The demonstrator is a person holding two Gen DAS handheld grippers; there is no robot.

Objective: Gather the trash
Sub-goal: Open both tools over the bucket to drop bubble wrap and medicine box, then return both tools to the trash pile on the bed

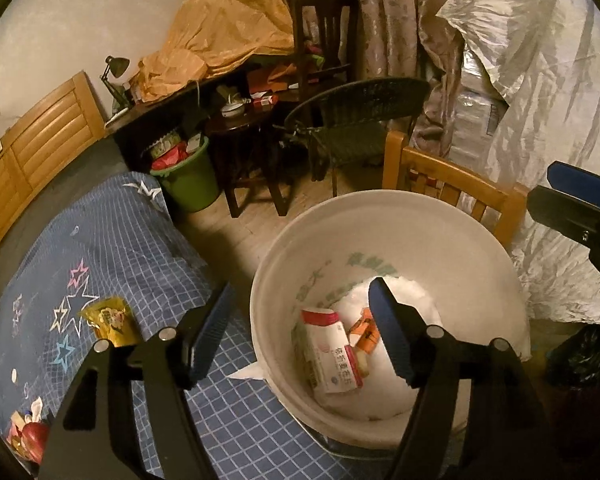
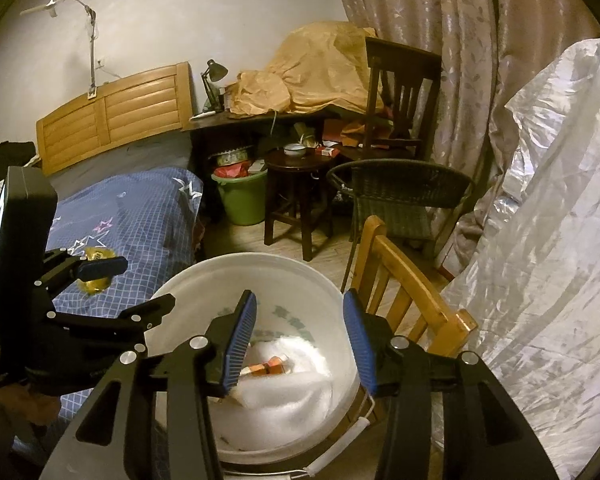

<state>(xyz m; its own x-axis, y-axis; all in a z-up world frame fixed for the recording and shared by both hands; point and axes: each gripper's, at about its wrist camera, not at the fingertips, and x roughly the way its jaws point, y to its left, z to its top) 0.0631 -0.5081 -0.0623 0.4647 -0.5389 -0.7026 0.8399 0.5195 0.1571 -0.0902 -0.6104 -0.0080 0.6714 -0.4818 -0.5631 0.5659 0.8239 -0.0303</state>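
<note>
A white bucket (image 1: 380, 220) stands beside the bed and holds a red-and-white medicine box (image 1: 332, 352), a small orange box (image 1: 366, 332) and white foam (image 1: 404, 296). My left gripper (image 1: 300, 332) is open and empty, straddling the bucket's left rim. My right gripper (image 2: 300, 344) is open and empty above the bucket (image 2: 260, 268), over the orange box (image 2: 270, 366). A yellow snack wrapper (image 1: 112, 320) lies on the blue checked bedspread (image 1: 100, 240); it also shows in the right wrist view (image 2: 96, 286). More wrappers and a red item (image 1: 30, 436) lie at the bed's near left corner.
A wooden chair (image 1: 452, 188) stands right behind the bucket. A green bin (image 1: 190, 184) full of rubbish, a dark stool (image 1: 248, 160) and a wicker chair (image 1: 360, 128) stand farther back. A silvery sheet (image 1: 548, 120) hangs on the right. A cluttered desk (image 2: 260, 120) lines the wall.
</note>
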